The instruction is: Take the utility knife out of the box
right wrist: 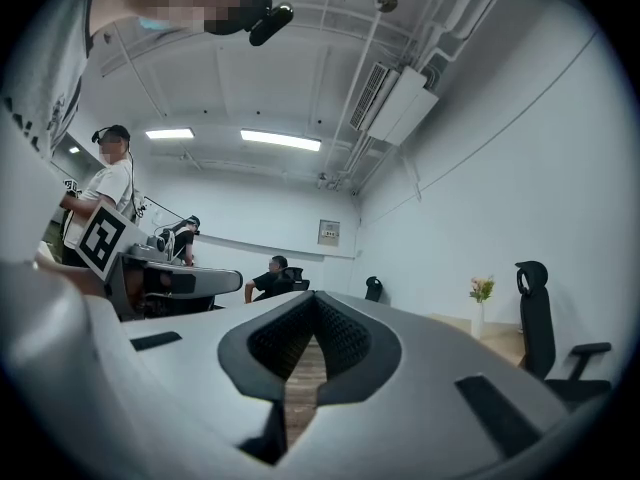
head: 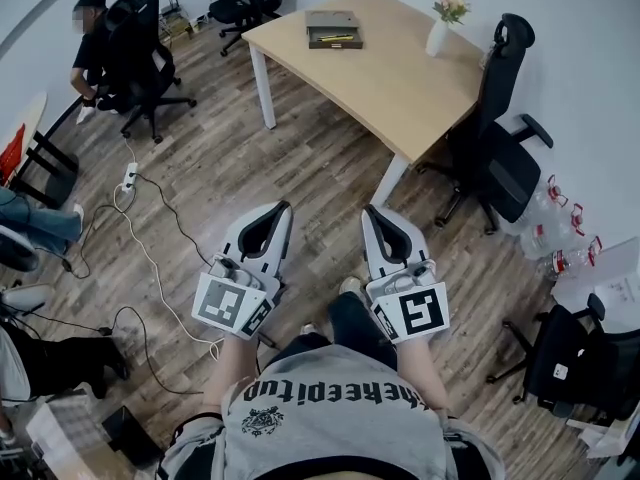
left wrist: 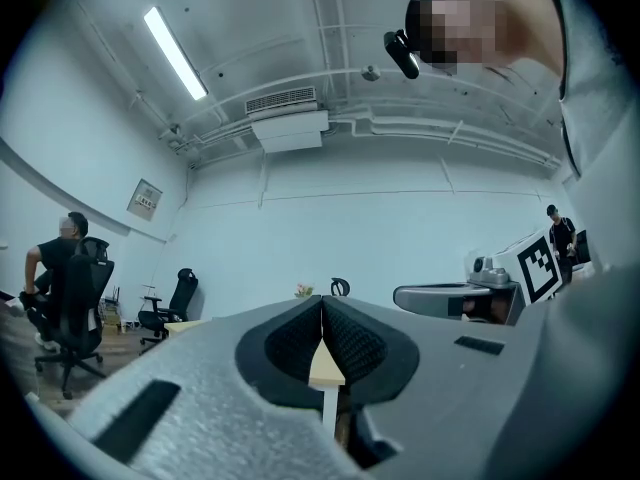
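**Head view.** The person stands on the brown wood-plank floor (head: 250,158). The white-and-black left hand-held gripper (head: 281,212) is at 7 o'clock and the matching right hand-held gripper (head: 372,215) at 5 o'clock. Both point toward 12 o'clock and are carried low, close to the body. I judge this a walking carry, since the target is well apart from them. The shallow grey open-topped box (head: 333,18) sits at 12 o'clock on the pale wooden tabletop (head: 400,83). The yellow utility knife (head: 335,37) lies flat inside it, so it looks reachable from above. A white vase with pink flowers (head: 440,30) stands near the box at 1 o'clock, beside a black office chair (head: 500,138). The print on the grey shirt (head: 330,393) is upside down here and seems to read "thekeepitup". The 2 marker cubes carry black-and-white squares and no words.

**Left gripper view.** The left hand-held gripper is clenched, its ribbed pads meeting with nothing between them. The tabletop edge shows in the notch below the pads, so this gripper appears aimed at the table. A small framed wall sign (left wrist: 146,199) at 10 o'clock is too small to read.

**Right gripper view.** The right hand-held gripper is likewise clenched and empty, and only floor shows below its pads. The vase and chair sit at 3 o'clock. A wall plaque (right wrist: 329,232) at 12 o'clock is illegible.
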Motion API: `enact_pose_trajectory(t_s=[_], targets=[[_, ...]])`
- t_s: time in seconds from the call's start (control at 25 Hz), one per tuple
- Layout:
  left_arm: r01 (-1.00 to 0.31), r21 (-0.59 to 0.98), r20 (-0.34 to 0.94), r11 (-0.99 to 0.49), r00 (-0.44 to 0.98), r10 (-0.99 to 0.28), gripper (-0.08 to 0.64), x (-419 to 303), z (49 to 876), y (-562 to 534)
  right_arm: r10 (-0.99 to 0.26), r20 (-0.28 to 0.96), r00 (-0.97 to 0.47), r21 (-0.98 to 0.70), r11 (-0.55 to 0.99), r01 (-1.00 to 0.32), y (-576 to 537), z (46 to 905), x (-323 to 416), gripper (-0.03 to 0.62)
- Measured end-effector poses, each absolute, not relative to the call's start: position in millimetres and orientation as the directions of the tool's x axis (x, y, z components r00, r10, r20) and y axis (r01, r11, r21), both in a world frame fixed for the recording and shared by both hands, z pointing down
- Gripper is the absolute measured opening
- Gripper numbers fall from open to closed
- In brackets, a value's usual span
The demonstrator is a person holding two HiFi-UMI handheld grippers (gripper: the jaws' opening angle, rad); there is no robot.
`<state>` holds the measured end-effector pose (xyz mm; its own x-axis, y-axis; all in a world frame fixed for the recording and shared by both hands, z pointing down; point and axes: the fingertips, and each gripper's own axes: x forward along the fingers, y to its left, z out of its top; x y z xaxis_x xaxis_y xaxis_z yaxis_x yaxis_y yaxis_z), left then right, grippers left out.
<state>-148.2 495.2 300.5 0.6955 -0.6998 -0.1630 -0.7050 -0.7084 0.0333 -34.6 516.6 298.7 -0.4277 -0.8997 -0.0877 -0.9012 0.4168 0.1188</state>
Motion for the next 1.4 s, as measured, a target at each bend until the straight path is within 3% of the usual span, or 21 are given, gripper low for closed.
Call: enact_pose_trajectory(t_s=[1.4], targets=[[-0.79,-0.008,-0.154,-0.613,0.607,-0.78,0.017,-54,295,266,-0.801,-0.111,-0.588,0.055,0.586,-0.809,266,299,54,0.006]])
